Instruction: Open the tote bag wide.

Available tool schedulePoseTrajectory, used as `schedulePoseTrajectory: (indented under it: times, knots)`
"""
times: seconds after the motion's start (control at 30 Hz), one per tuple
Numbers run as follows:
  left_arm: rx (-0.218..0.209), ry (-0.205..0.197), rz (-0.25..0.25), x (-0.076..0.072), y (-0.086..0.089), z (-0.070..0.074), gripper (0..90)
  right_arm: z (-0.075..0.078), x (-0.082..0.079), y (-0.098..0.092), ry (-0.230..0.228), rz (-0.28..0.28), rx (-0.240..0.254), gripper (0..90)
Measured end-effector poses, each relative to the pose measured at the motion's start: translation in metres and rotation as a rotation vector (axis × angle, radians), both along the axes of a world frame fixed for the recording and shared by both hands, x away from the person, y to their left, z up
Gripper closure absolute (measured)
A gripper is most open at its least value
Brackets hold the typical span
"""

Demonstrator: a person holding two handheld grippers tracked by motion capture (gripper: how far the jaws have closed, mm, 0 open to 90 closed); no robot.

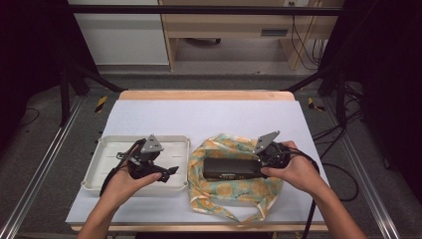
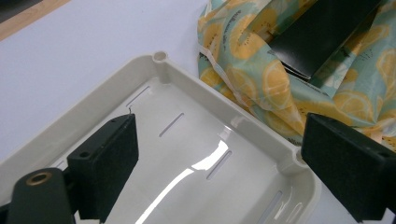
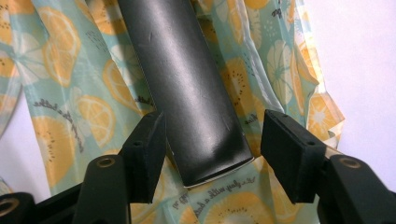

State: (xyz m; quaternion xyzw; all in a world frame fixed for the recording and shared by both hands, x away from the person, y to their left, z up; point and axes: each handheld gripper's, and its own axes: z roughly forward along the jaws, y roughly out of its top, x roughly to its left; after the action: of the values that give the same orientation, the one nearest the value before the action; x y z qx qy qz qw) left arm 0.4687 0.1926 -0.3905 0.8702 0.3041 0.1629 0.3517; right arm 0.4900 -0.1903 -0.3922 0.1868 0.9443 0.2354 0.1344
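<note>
Black foam-faced jaws of the right claw (image 3: 212,154) stand apart on either side of the near end of a long matte black cardboard box (image 3: 187,88); a gap shows between the box and each pad, so the claw brackets the box without clamping it. Beneath the box, and spreading out to both sides of this claw, lies a crumpled teal cloth bag printed with orange citrus slices (image 3: 70,107), itself resting on the white worktop (image 3: 364,56). From the high view, the right hand (image 1: 293,172) holds this claw at the box's right end, with the box (image 1: 230,168) stretching away from it toward the left claw.

Left claw (image 2: 219,163) is wide open and holds nothing. Directly below and ahead of its jaws sits a shallow cream rectangular plastic tray (image 2: 187,79), its glossy floor bare and marked by narrow slots. Beyond the tray's corner, ahead and to the right of this claw, the citrus bag touches the tray rim, with the black box lying on it. Overhead, the left hand (image 1: 127,181) holds this claw (image 1: 166,173) above the tray (image 1: 104,149), pointing toward the bag (image 1: 234,191).
</note>
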Motion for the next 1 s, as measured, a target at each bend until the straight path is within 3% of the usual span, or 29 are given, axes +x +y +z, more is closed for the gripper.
schedulePoseTrajectory:
  times: [0.33,0.67,1.0]
  knots:
    - [0.015,0.004,0.0,0.0,0.003,-0.001,11.4,-0.009,0.001,0.001,0.032,0.065,-0.054,41.9]
    - [0.026,0.014,-0.014,0.0,0.003,-0.003,11.1,-0.017,0.012,0.015,0.062,0.096,-0.096,34.0]
    - [0.034,0.024,-0.022,0.0,0.001,-0.006,11.1,-0.032,0.024,0.021,0.126,0.127,-0.184,32.1]
